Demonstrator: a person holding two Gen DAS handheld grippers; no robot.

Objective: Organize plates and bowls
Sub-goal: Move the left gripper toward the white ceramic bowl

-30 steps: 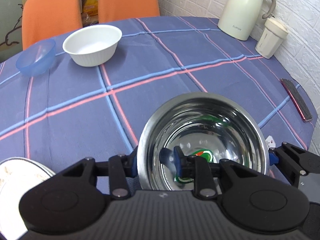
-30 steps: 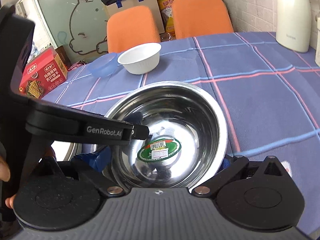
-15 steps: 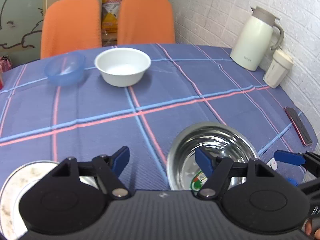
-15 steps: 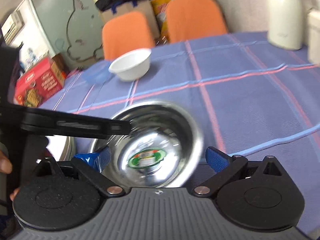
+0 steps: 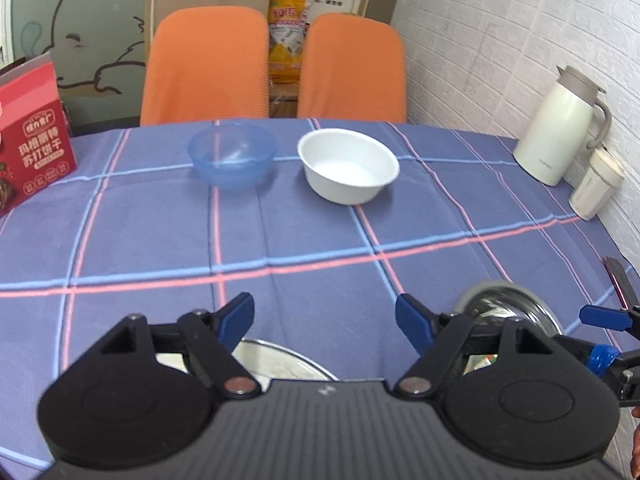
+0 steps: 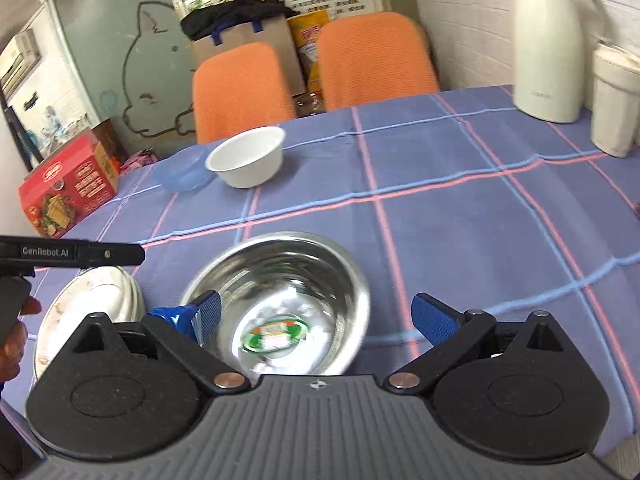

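Left-wrist view, read from left to right: a red cracker box (image 5: 30,136) leans at the left edge of the checked tablecloth (image 5: 300,236), a translucent blue bowl (image 5: 232,156) and a white bowl (image 5: 349,166) sit side by side in the upper middle, and a cream thermos jug (image 5: 560,124) with a small lidded cup (image 5: 596,184) stands against the brick wall at upper right. At the bottom of the frame the left gripper (image 5: 325,318) hangs over bare cloth, its jaws opening with nothing between them; a rim of stacked plates (image 5: 280,354) shows just behind its left finger, and the steel bowl (image 5: 504,300) sits at lower right. In the right-wrist view the plates (image 6: 86,300) lie at lower left beside a hand (image 6: 16,336), the steel bowl (image 6: 280,300) fills the lower middle with its label showing at the bottom, and the right gripper (image 6: 316,316) has its blue pads spread wide on either side of the bowl, pressing on nothing that can be seen.

With the steel bowl apparently set down near the plates, the next job looks like fetching one of the two far bowls for nesting. A sound approach would be to bring the open left gripper in over a single rim wall, one finger inside and one outside, close firmly, and lift straight up, since the two bowls sit close together. The light plastic bowl could well slide or tip if nudged sideways.
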